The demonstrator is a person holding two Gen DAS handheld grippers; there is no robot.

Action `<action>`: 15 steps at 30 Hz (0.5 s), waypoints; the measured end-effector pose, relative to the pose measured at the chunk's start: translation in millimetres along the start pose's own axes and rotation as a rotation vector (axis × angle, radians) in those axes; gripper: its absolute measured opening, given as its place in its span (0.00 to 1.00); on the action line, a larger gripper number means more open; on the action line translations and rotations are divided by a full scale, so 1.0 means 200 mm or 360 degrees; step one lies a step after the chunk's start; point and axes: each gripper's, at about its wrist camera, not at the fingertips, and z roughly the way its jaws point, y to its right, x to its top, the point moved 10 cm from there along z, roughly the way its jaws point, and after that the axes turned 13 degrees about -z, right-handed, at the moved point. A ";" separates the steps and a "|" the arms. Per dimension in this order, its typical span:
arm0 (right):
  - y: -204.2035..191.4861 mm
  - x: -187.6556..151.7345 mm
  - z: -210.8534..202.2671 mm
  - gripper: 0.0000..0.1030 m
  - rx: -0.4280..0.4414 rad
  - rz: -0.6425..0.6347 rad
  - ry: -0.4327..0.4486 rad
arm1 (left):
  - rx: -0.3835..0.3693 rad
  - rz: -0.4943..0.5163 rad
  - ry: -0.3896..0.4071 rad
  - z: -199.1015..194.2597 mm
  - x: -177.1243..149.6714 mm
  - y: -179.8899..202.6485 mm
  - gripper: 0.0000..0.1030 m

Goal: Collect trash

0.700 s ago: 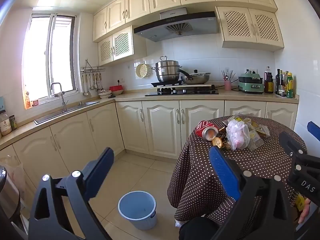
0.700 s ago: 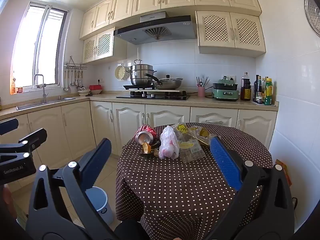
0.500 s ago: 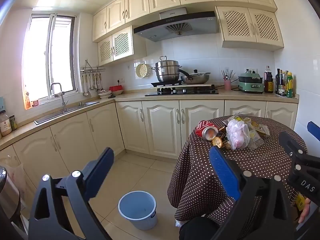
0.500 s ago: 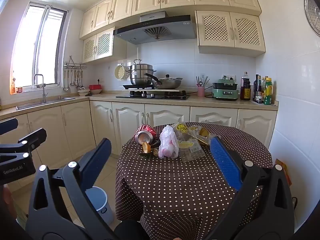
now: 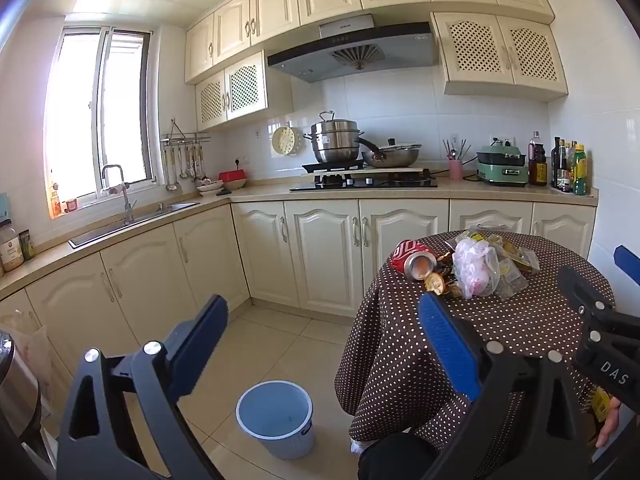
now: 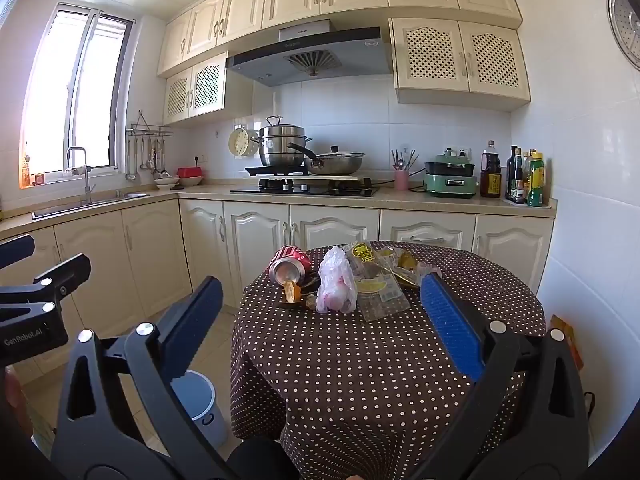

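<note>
A pile of trash lies on the round table with a brown dotted cloth (image 6: 380, 360): a red can on its side (image 6: 289, 266), a crumpled white and pink plastic bag (image 6: 336, 288), clear and yellow wrappers (image 6: 380, 284) and small orange scraps (image 6: 292, 293). The can (image 5: 412, 259) and bag (image 5: 476, 268) also show in the left wrist view. A light blue bin (image 5: 276, 416) stands on the floor left of the table. My left gripper (image 5: 324, 316) is open and empty, above the floor. My right gripper (image 6: 320, 300) is open and empty, short of the pile.
Cream cabinets and a counter run along the back and left walls, with a sink (image 5: 128, 228), a stove with pots (image 5: 360, 168) and bottles (image 6: 524, 180). Tiled floor lies between the table and the cabinets. A white wall stands close to the table's right.
</note>
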 end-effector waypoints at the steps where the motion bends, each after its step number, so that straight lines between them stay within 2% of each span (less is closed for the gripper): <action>1: 0.00 0.00 0.00 0.94 0.0000 -0.0002 -0.0001 | 0.0001 -0.0001 -0.0001 0.00 0.00 0.00 0.92; 7: 0.00 0.02 -0.01 0.94 0.0004 -0.0004 -0.0003 | 0.0002 -0.0002 -0.0003 0.02 -0.01 0.00 0.92; 15: -0.03 -0.06 0.05 0.94 0.0006 -0.0004 -0.0007 | 0.0000 -0.0007 -0.0005 0.02 -0.01 -0.01 0.92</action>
